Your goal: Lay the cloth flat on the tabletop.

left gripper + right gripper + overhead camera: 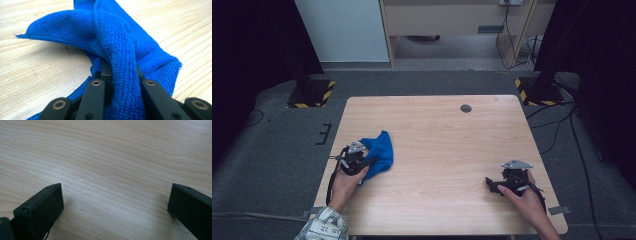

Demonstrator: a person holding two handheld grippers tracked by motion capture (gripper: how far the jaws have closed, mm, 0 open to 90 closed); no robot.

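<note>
A blue cloth [379, 152] is seen bunched on the left part of the wooden counter [442, 150] in the high view, near the left edge, with the left hand-held gripper [362, 162] set against its near side and gripped by the left hand [344, 182]. From that height the jaws are too small to be read. In the left gripper view the blue cloth [117, 50] is shown close up: a thick fold of terry weave is pinched between the two black jaws, which are drawn narrow onto it, while the rest of the cloth is spread out ahead on the counter [37, 70], one corner pointing off to the picture's left. The right hand-held gripper [499, 186] is seen in the high view low over the right part of the counter, well apart from the cloth, held by the right hand [527, 197]. In the right gripper view its jaws are shown set wide, with nothing but bare wood grain of the counter [112, 170] between them. A small dark round spot [466, 108] on the far part of the counter is picked up by the high view.
</note>
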